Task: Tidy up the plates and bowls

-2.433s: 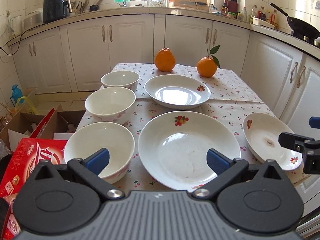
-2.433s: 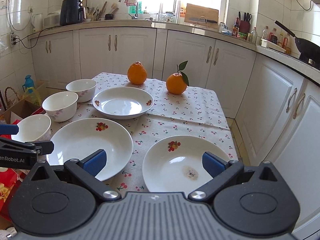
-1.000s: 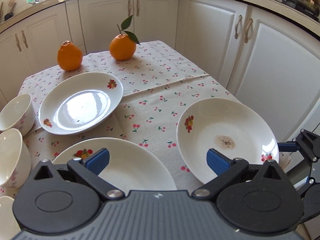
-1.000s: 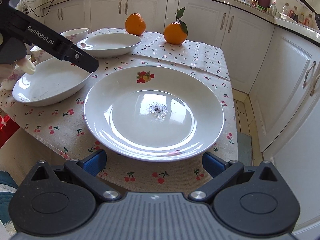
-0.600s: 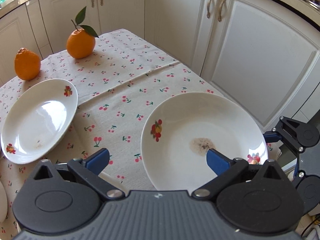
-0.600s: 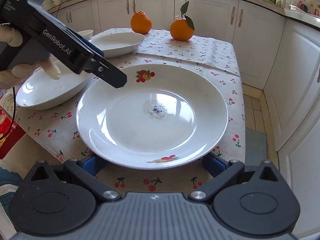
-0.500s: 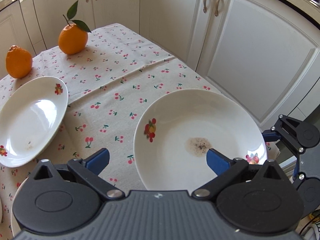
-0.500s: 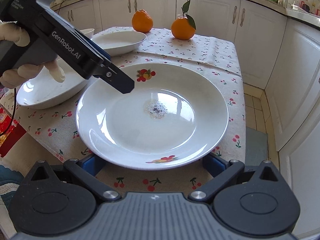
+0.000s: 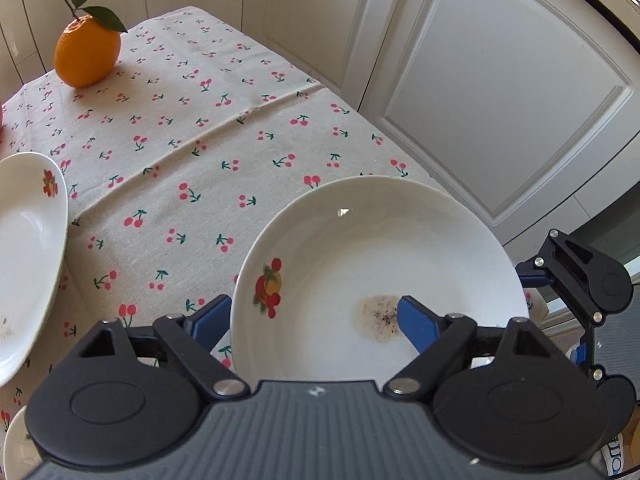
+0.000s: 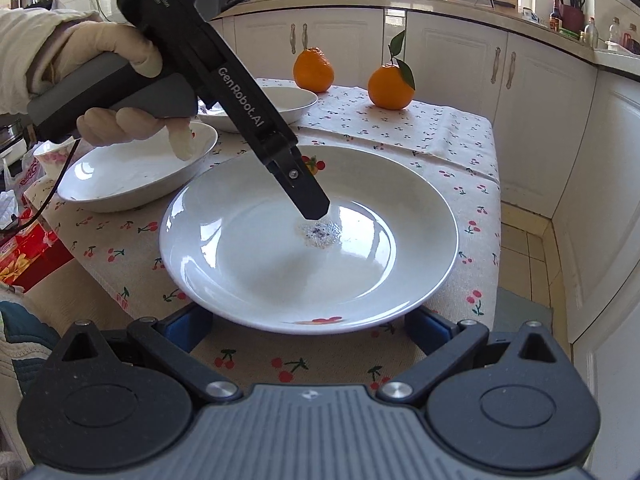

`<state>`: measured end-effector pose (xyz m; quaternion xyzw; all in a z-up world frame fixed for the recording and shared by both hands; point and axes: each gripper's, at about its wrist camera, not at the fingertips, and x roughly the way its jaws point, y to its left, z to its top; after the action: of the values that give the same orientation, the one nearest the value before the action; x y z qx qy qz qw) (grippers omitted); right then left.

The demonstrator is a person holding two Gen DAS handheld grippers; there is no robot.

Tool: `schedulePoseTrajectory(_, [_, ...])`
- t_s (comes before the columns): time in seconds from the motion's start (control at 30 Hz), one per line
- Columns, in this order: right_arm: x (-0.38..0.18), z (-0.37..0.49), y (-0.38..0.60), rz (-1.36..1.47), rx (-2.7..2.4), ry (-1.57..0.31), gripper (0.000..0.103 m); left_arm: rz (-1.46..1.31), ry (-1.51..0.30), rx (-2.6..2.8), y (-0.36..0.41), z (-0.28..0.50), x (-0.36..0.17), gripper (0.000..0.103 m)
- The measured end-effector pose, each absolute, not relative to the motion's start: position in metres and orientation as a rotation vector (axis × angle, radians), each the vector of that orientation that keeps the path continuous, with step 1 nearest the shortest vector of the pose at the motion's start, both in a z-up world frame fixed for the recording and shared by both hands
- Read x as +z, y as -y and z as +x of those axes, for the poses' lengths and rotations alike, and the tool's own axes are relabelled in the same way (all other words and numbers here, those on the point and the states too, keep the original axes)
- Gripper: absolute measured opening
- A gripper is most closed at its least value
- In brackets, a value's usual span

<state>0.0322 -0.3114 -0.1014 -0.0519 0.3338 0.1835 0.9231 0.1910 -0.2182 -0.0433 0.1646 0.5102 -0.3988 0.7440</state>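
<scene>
A white plate (image 9: 380,248) with a fruit decal and a brown stain lies near the table's right edge. My left gripper (image 9: 312,322) straddles its rim beside the decal. One blue finger is outside the rim and the other is inside, over the stain. The jaws are closing and the pads do not press on the plate. In the right wrist view that inner fingertip (image 10: 314,206) hovers above the stain on the plate (image 10: 248,264). My right gripper (image 10: 308,328) stands open at the near rim, its fingers partly hidden under it.
A larger white plate (image 10: 132,172) sits to the left, a third plate (image 10: 288,100) behind it. Two oranges (image 10: 390,86) (image 10: 313,70) stand at the far edge. White cabinet doors (image 9: 500,100) close off the right. A red box (image 10: 24,252) lies on the floor.
My left gripper swung right from the big plate to the stained plate, tipped down, and its jaws narrowed around the rim. The right gripper edged in under the near rim.
</scene>
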Motion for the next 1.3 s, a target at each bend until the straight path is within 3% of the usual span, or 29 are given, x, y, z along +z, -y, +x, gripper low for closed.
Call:
schedulePoseTrajectory(0.17, [-0.102, 0.035, 0.313, -0.117, 0.402, -0.682, 0.103, 0.376, -1.156, -0.907, 0.224, 0.199, -0.045, 0.081])
schedulePoseTrajectory(1.3, [-0.095, 0.044, 0.309, -0.140, 0.411, -0.735, 0.103, 0.388, -1.126, -0.945, 0.224, 0.202, -0.039, 0.081])
